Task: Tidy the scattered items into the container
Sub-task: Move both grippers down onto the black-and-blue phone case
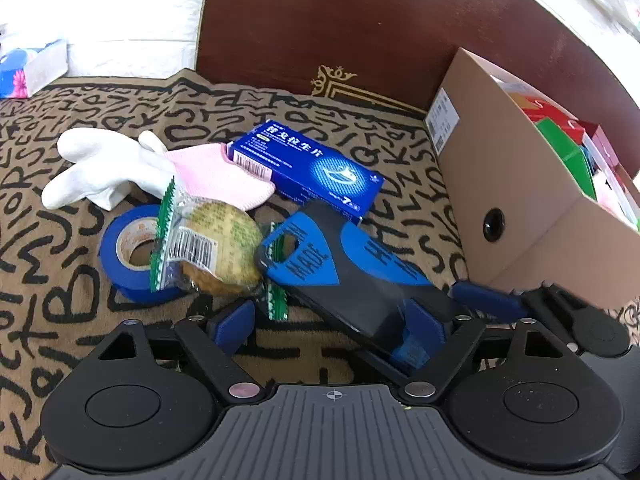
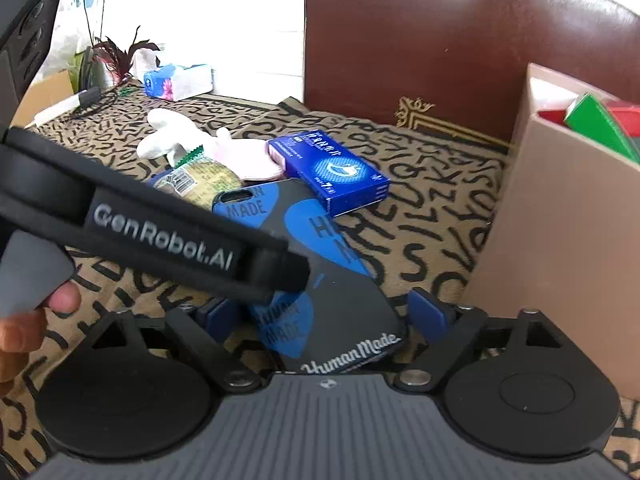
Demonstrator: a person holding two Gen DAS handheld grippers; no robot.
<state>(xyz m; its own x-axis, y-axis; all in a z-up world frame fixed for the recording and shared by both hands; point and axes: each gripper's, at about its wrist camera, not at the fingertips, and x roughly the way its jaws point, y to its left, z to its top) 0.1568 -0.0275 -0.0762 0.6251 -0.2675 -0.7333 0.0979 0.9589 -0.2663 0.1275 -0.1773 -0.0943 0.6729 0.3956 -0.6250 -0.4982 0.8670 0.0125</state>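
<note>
A black and blue phone case [image 1: 340,276] [image 2: 320,280] lies on the patterned cloth. My left gripper [image 1: 332,320] is open, its fingers on either side of the case's near end. My right gripper [image 2: 324,312] is open too, its blue pads [image 2: 430,314] flanking the same case from the other side. A blue medicine box [image 1: 308,168] [image 2: 336,170], a wrapped pastry [image 1: 216,248] [image 2: 200,182], a blue tape roll [image 1: 128,256] and a white and pink glove [image 1: 132,168] [image 2: 176,140] lie behind. The cardboard container [image 1: 520,216] [image 2: 560,240] stands at the right.
The left gripper's body [image 2: 160,236] crosses the right wrist view, held by a hand [image 2: 36,320]. A brown leather chair back [image 1: 360,32] stands behind the cloth. A tissue box [image 2: 180,80] sits at the far left. The container holds several coloured boxes [image 1: 568,148].
</note>
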